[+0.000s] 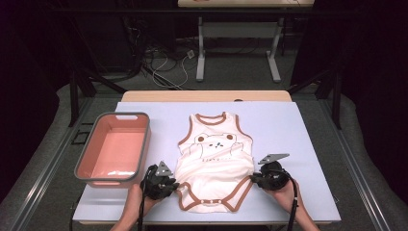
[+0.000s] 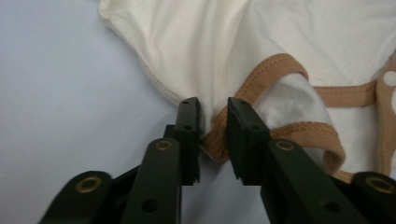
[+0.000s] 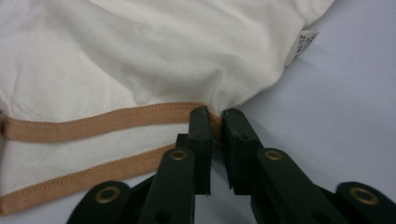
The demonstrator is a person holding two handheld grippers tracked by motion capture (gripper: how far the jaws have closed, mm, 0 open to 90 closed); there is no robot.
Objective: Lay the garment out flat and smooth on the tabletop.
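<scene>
A cream baby bodysuit (image 1: 214, 159) with brown trim and a bear print lies flat on the pale blue mat, neck away from me. My left gripper (image 1: 171, 185) sits at its lower left corner. In the left gripper view the jaws (image 2: 215, 116) pinch the brown-trimmed leg edge of the bodysuit (image 2: 280, 37). My right gripper (image 1: 254, 178) is at the lower right side. There its jaws (image 3: 215, 119) are shut on the brown hem where the bodysuit (image 3: 140, 56) bunches up. A hand holds each gripper from the table's near edge.
A pink basin with a grey rim (image 1: 144, 144) stands on the mat to the left of the bodysuit. The mat (image 1: 288, 130) has bare room to the right. A size label (image 3: 306, 42) sticks out of the garment's side seam. Desk legs and cables lie beyond the table.
</scene>
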